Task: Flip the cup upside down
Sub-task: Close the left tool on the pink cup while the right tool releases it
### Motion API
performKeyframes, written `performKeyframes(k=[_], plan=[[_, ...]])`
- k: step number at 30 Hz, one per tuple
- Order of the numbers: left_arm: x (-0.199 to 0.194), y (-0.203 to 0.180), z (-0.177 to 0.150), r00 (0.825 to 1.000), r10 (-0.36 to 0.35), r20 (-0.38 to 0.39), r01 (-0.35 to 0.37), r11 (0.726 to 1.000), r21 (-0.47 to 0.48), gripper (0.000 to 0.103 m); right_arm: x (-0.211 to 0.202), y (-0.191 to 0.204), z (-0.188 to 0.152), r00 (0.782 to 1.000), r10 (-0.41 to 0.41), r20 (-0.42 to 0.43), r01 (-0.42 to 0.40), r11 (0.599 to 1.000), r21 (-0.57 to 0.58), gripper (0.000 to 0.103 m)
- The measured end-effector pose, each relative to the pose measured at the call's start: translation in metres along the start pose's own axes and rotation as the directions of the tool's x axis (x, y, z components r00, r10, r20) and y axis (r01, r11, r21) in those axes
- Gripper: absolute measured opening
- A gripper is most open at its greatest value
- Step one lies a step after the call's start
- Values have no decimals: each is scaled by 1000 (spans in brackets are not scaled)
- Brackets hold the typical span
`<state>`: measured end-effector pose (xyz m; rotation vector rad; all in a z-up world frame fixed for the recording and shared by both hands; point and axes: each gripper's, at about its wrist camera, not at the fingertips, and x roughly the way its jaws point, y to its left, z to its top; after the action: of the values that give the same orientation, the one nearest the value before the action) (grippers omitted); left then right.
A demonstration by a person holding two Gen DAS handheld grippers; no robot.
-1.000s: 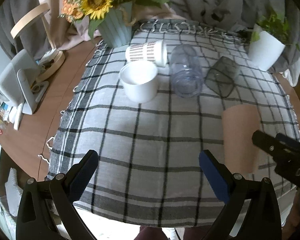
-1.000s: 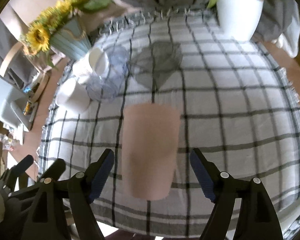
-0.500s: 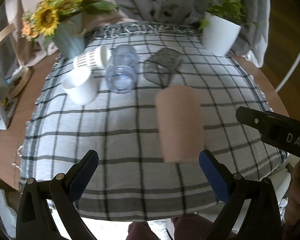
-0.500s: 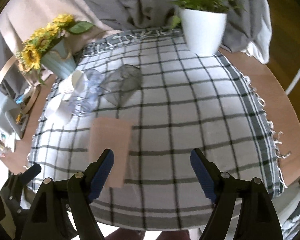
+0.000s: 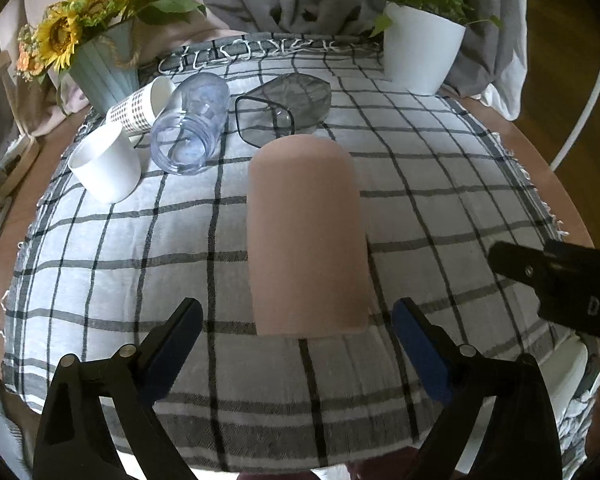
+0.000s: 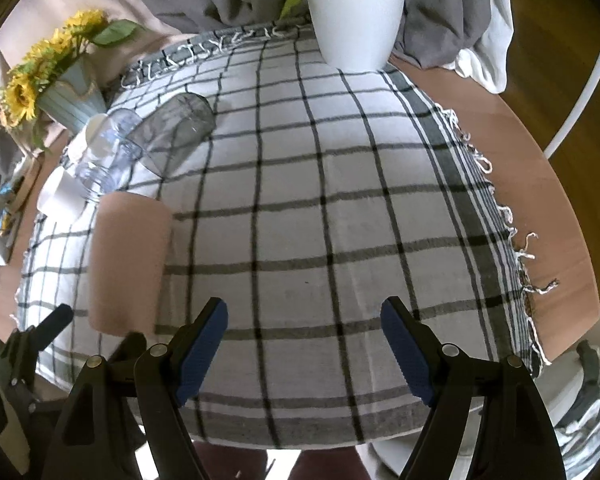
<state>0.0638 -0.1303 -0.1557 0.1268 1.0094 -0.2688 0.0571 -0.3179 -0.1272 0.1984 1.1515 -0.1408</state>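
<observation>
A pink cup (image 5: 304,236) stands upside down on the checked cloth (image 5: 440,184), its closed base up. My left gripper (image 5: 296,344) is open and empty, its blue pads on either side of the cup's lower end, apart from it. In the right wrist view the same cup (image 6: 128,264) stands at the left. My right gripper (image 6: 304,348) is open and empty over bare cloth (image 6: 320,200), to the right of the cup. Its black body shows in the left wrist view (image 5: 560,280).
At the back left lie a clear cup (image 5: 190,124), a grey glass (image 5: 288,108) and a dotted paper cup (image 5: 140,106) on their sides, beside an upright white cup (image 5: 104,168). A sunflower vase (image 5: 104,68) and a white plant pot (image 5: 420,54) stand at the far edge.
My left gripper has swung right until the pink cup sits between its fingers. My right gripper has drawn away to the right of the cup.
</observation>
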Motion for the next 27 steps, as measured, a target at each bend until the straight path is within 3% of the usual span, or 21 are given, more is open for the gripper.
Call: performKeyframes(k=[5, 9, 27], plan=[[11, 0, 3, 1000, 17, -3, -17, 1000, -4, 81, 9, -6, -3, 1000, 8, -18, -8, 1000, 10, 79], [9, -3, 4, 1000, -4, -1, 4, 1000, 4, 64, 12, -7, -2, 999, 19, -28, -19, 1000, 12, 79], [-20, -4, 39, 998, 20, 53, -21, 1000, 18, 64, 0, 1, 25, 993, 108, 36, -108, 994, -14, 79]])
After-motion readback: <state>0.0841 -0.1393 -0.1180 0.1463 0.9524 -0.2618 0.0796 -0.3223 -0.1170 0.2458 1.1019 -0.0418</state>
